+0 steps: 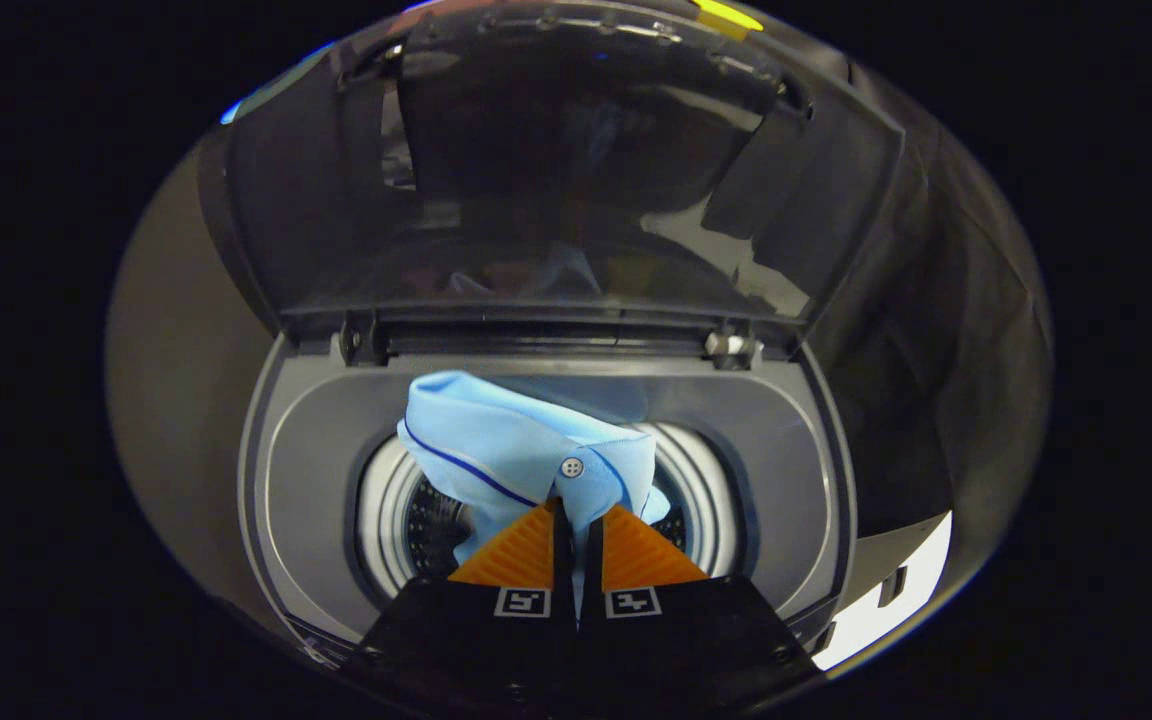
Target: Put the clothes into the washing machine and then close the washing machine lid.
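The light blue shirt (526, 450) hangs right at the tips of the tongs (576, 520), and they are pinched tight on a fold of it, just below the little white button (572, 467). The cloth bunches up and away from the fingers, spreading mostly to their left, its dark-piped edge running slantwise toward the back of the machine. Directly beneath it sits the drum (416, 520), pale ribbed rings around a perforated well, so the shirt is over the opening but not down in it yet. Around that, the grey top deck of the washing machine (316, 470). Beyond, the lid (556, 160) stands open on its hinges, dark and glossy. By my reading, the drop is straight down: loosen the grip and the shirt should fall in, with the lid left to close.
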